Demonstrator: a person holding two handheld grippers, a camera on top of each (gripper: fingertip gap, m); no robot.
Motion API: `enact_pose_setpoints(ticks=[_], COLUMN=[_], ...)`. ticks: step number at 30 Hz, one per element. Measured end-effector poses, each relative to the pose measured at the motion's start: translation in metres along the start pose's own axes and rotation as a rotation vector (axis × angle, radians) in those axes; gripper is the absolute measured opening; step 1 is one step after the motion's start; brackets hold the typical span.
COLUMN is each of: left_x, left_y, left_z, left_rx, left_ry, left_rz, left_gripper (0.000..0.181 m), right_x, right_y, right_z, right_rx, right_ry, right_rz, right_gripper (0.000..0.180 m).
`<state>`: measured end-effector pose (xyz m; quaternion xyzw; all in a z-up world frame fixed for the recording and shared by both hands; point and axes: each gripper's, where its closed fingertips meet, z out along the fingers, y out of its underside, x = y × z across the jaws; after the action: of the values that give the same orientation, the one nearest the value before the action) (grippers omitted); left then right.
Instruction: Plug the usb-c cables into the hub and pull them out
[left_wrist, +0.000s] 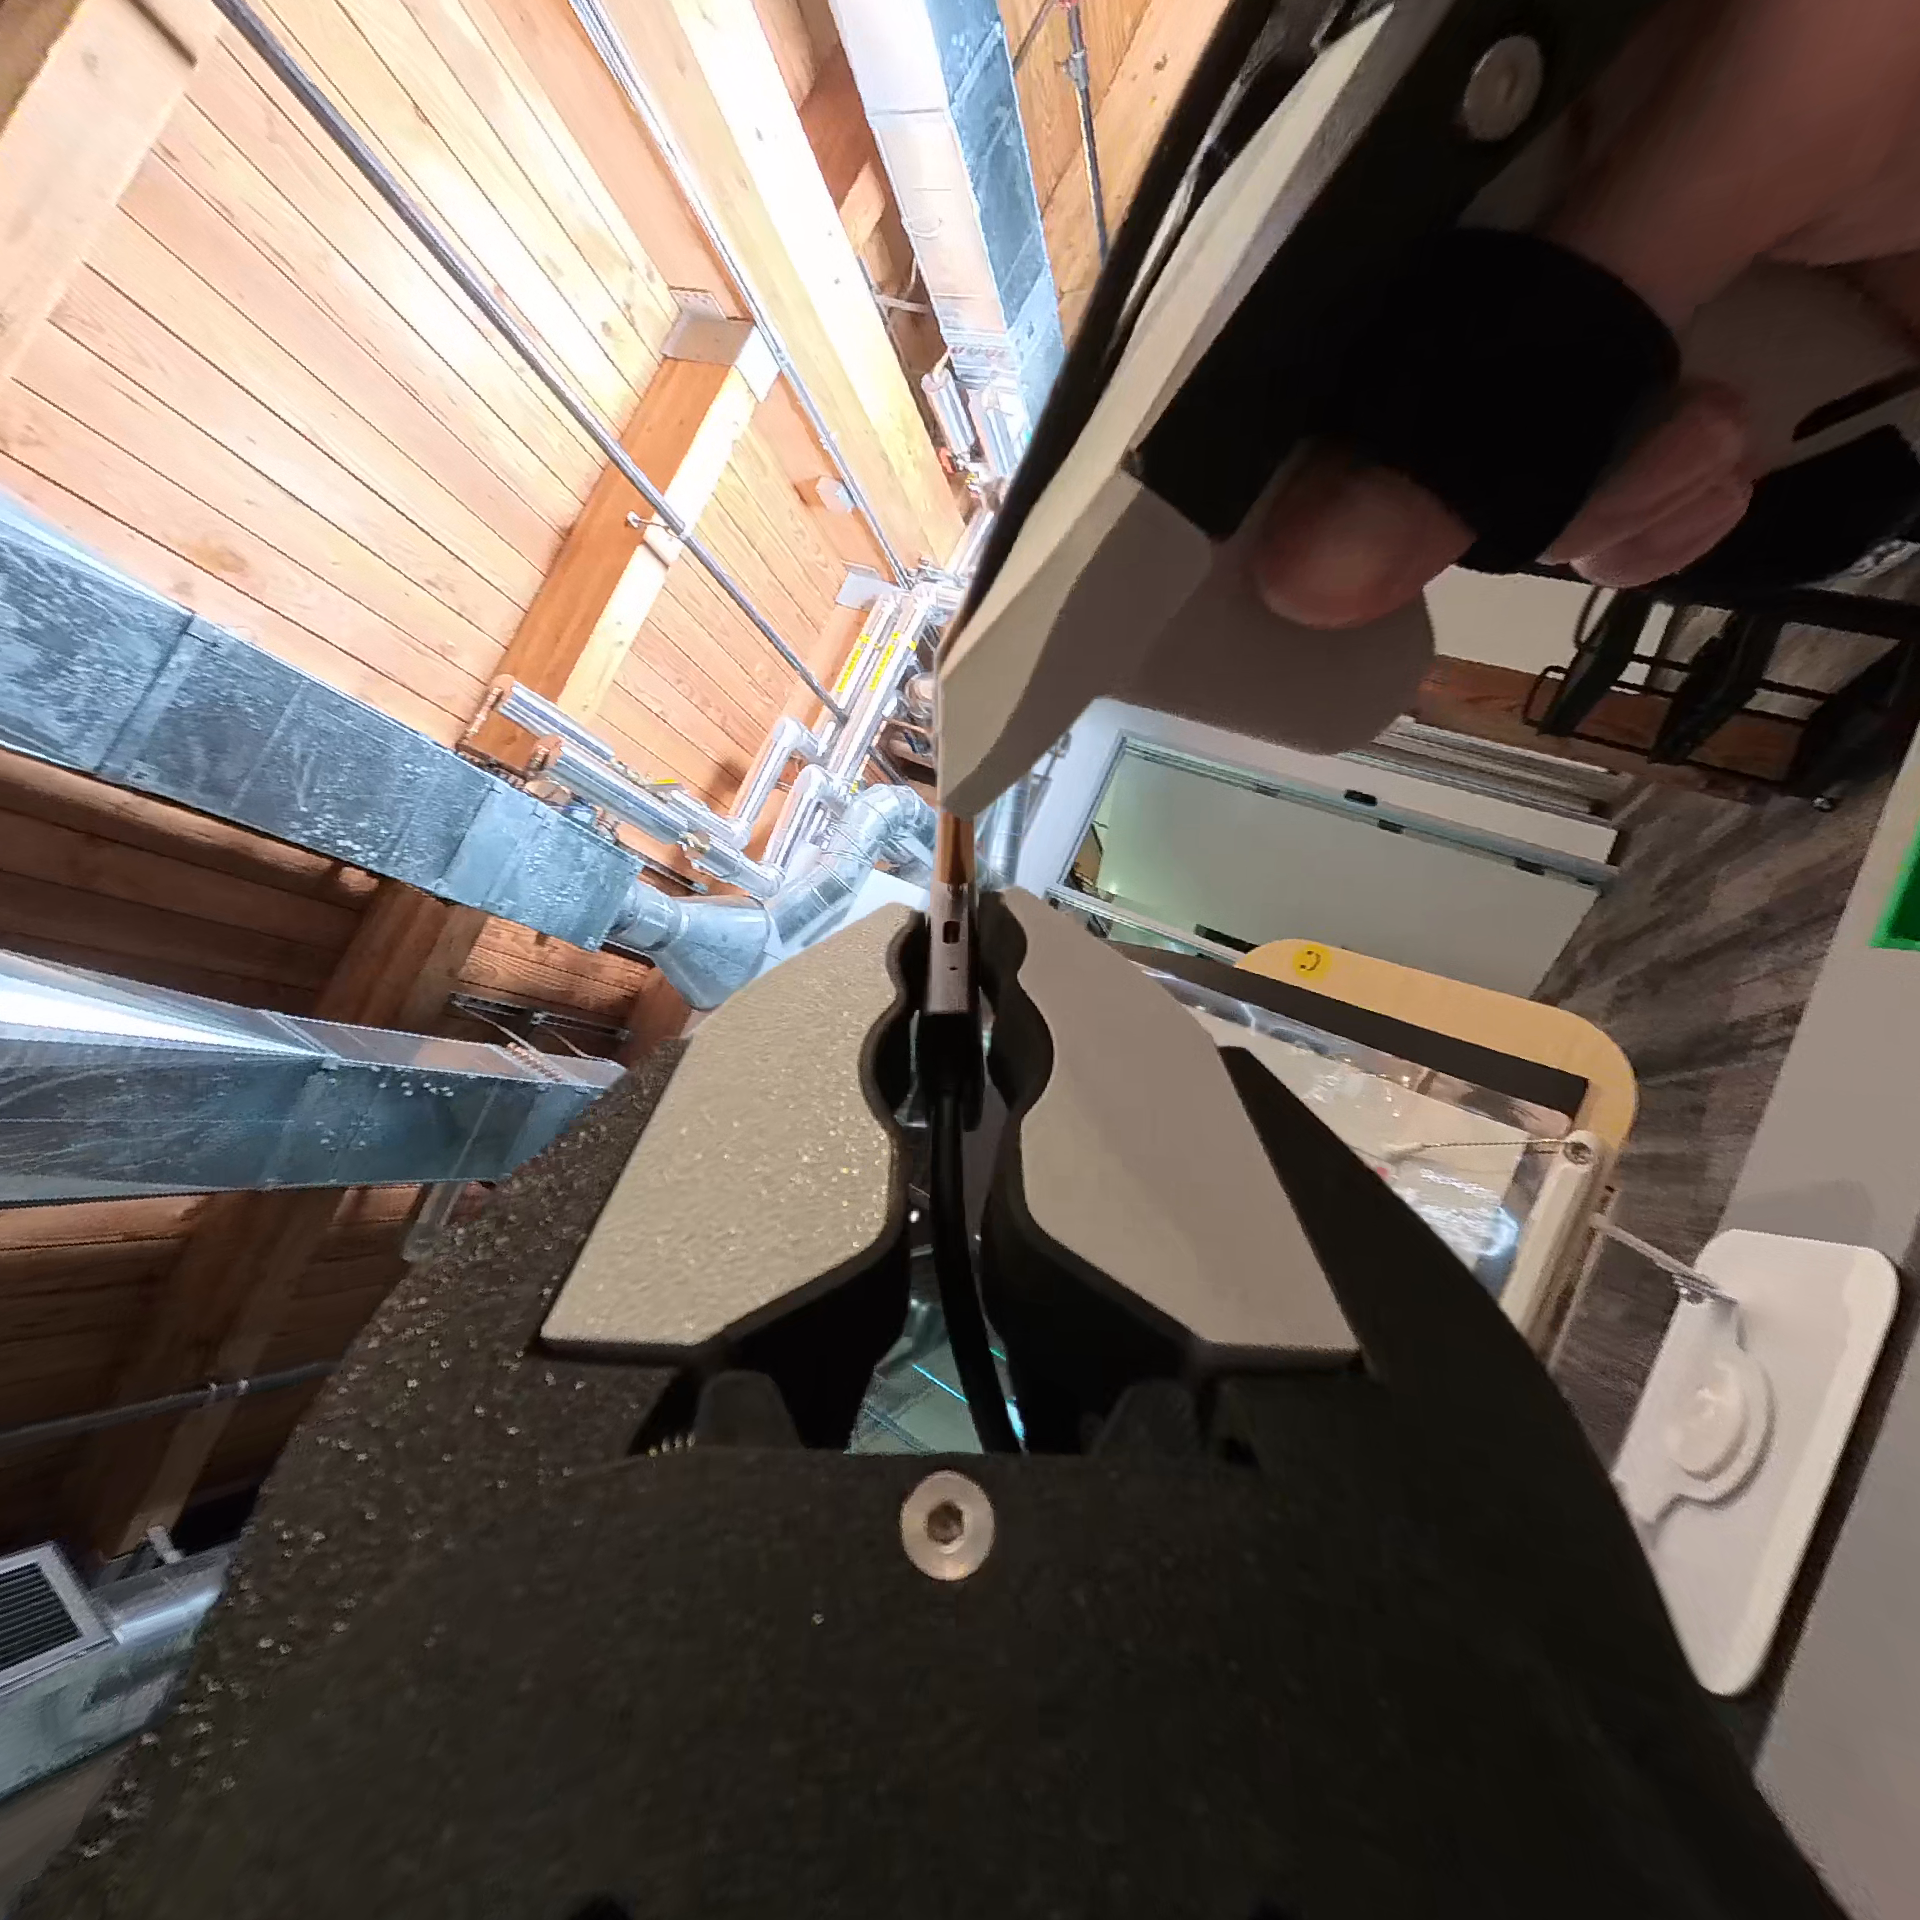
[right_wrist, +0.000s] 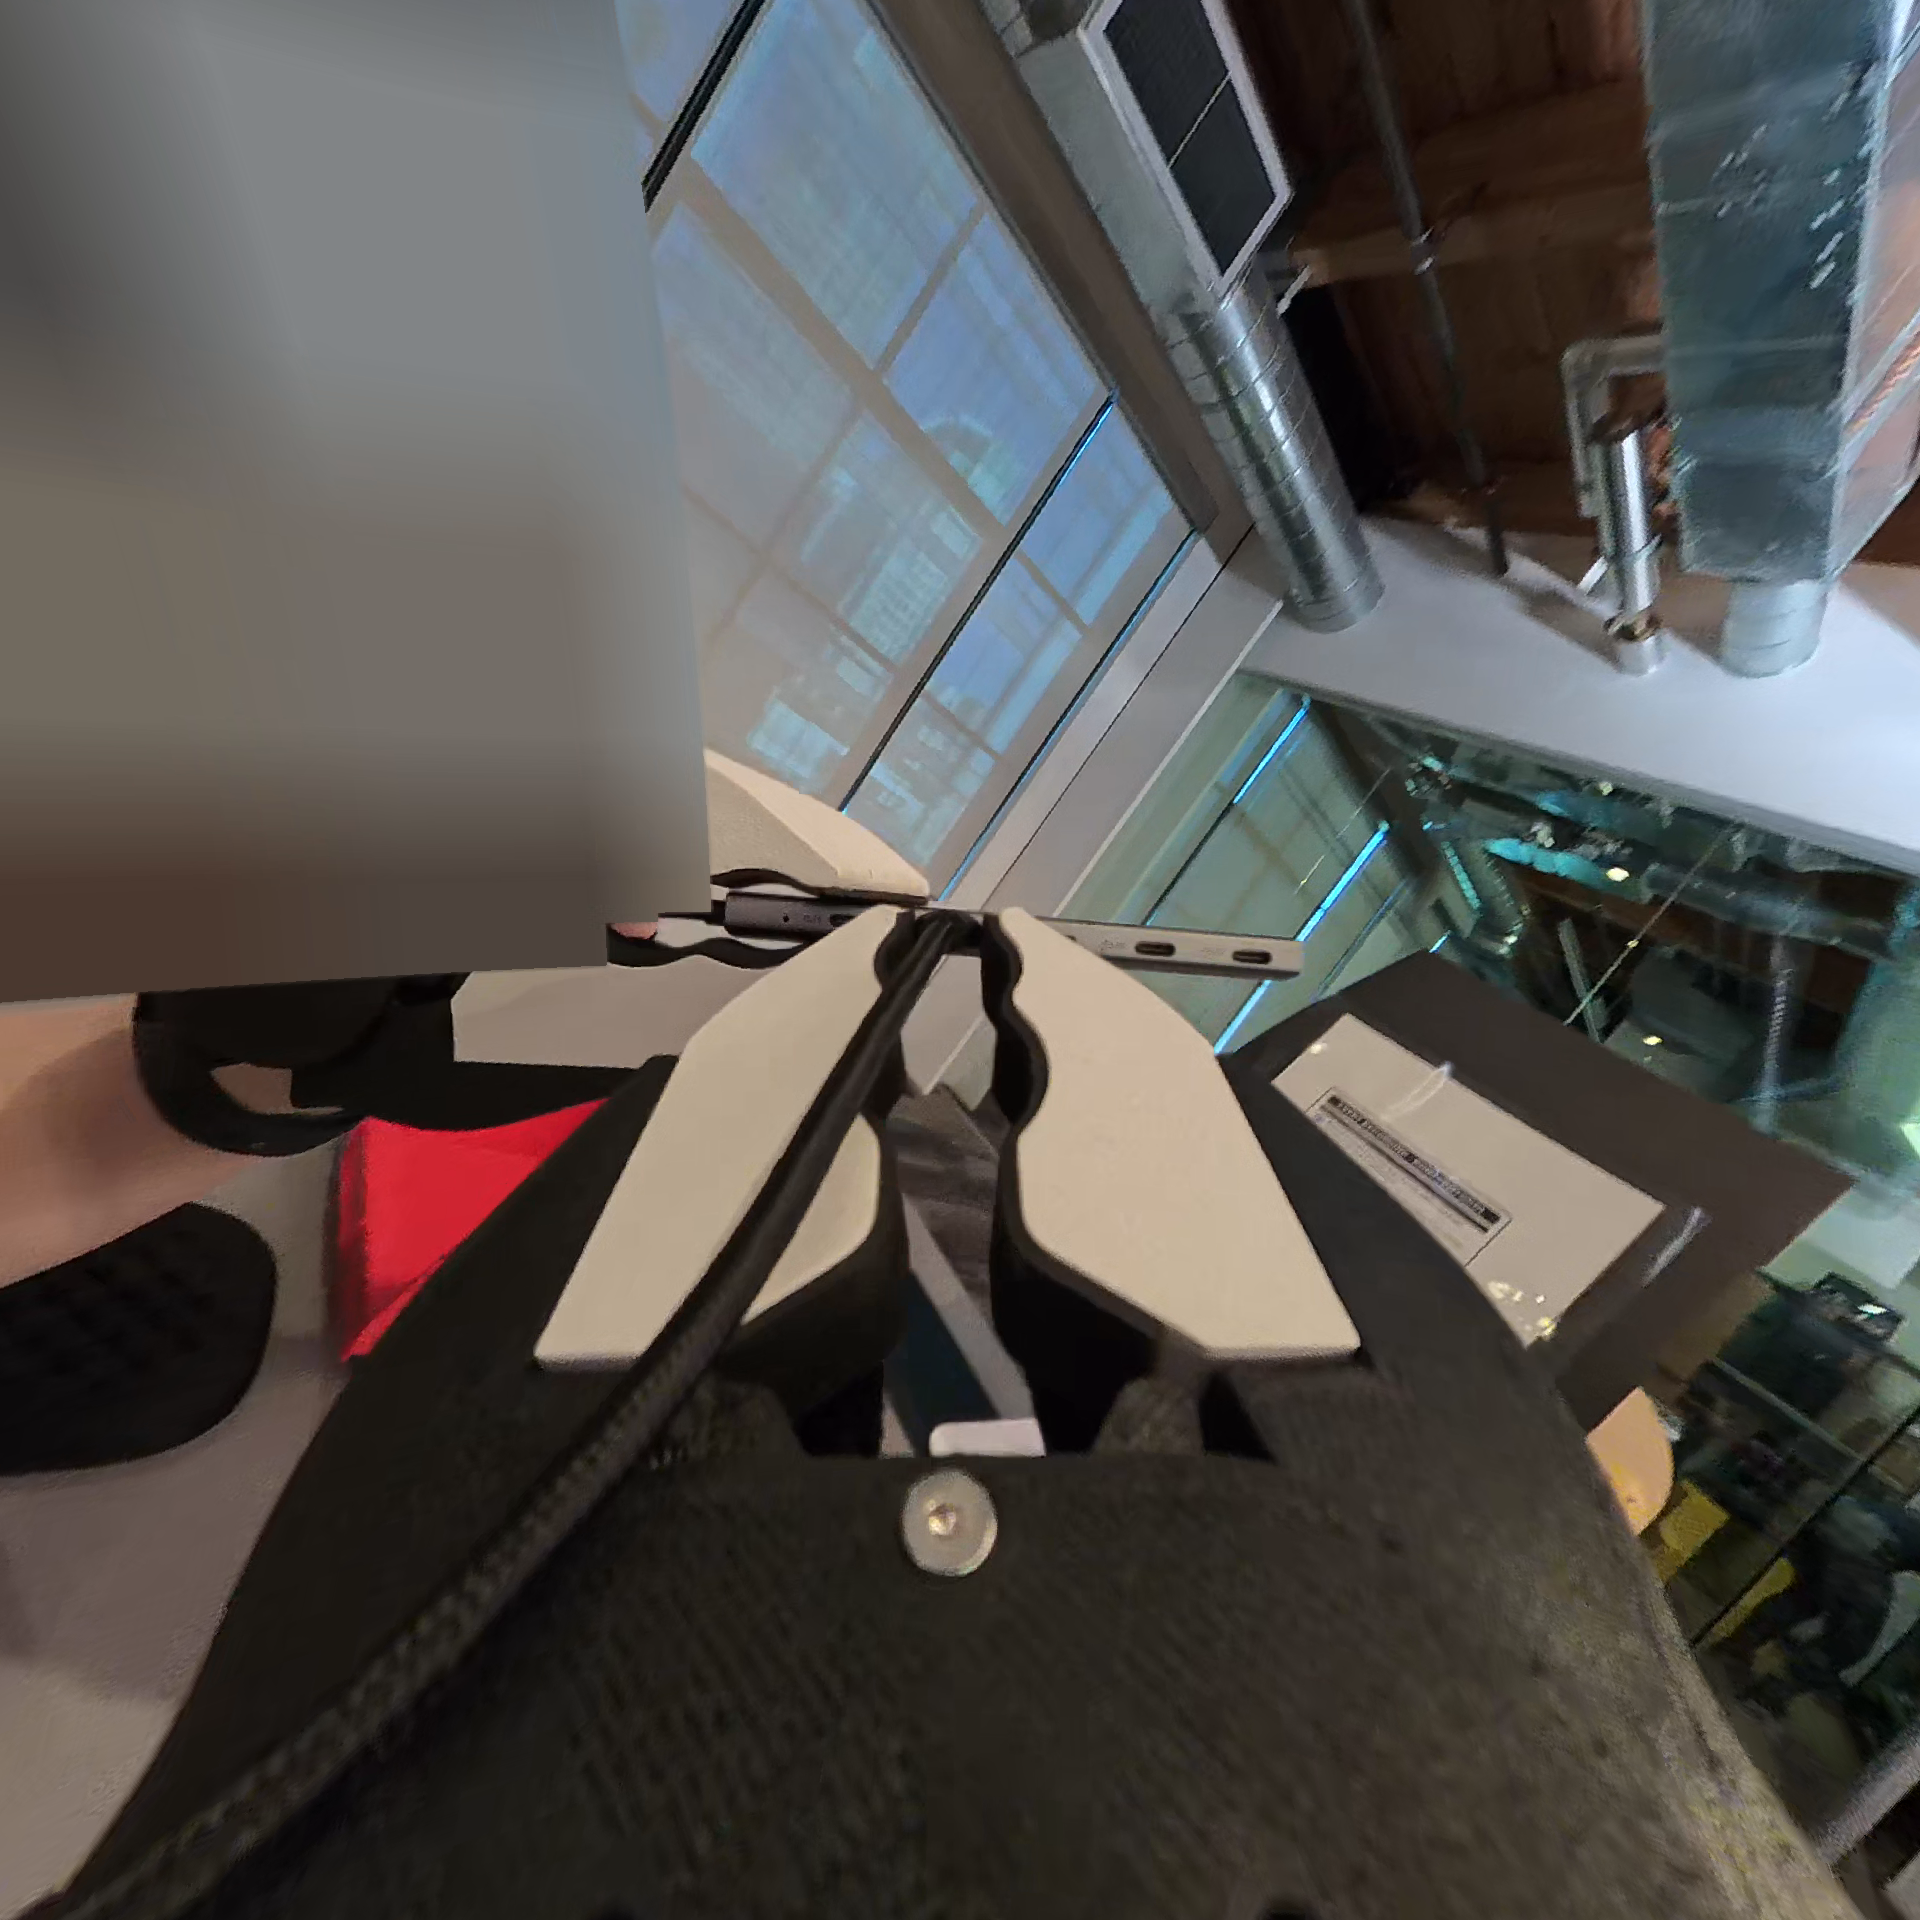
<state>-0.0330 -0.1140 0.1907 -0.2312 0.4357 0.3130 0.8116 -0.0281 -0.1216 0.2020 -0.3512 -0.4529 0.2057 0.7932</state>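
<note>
The slim grey hub (right_wrist: 1195, 948) is held in the air, with two free USB-C ports showing along its edge. My left gripper (left_wrist: 961, 914) is shut on one end of the hub (left_wrist: 951, 961), and the hub's own black lead (left_wrist: 956, 1247) runs back between the fingers. My right gripper (right_wrist: 940, 930) is shut on the plug end of a black braided USB-C cable (right_wrist: 790, 1174), with the plug pressed against the hub's edge. I cannot tell how deep the plug sits. In the left wrist view the right gripper (left_wrist: 966, 790) comes down onto the hub from above.
Both views tilt up at a wooden ceiling with metal ducts (left_wrist: 312, 748) and at large windows (right_wrist: 914, 468). A person's hand in a black strap (left_wrist: 1455, 416) holds the right gripper. A red object (right_wrist: 436, 1195) lies low at the left. A white plate (left_wrist: 1745, 1455) is at the right. Left and right tips are no more than a few centimetres apart.
</note>
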Motion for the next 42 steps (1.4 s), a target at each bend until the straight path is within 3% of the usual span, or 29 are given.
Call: enact_pose_setpoints(ticks=[1,20,22,42], left_x=[-0.003,-0.024,-0.021,-0.017], left_y=[-0.001,-0.010,-0.009,-0.023], left_z=[-0.002,-0.009,-0.008,-0.017], left_rx=[0.010,0.044,0.034,0.112], left_ry=[-0.009,-0.064,-0.039,-0.060], left_rz=[0.013,-0.056,-0.069,0.036], left_gripper=[0.009,0.015,0.009,0.010], right_x=[-0.002,-0.013,-0.012,-0.017], right_y=[-0.003,-0.032,-0.030,-0.028], right_z=[0.000,-0.003,-0.002,-0.012], right_rx=[0.011,0.125,0.111,0.119], right_ry=[0.008,0.149,0.149,-0.115], right_rz=[-0.023,-0.239,-0.235,0.018], right_gripper=[0.013,0.013,0.013,0.013])
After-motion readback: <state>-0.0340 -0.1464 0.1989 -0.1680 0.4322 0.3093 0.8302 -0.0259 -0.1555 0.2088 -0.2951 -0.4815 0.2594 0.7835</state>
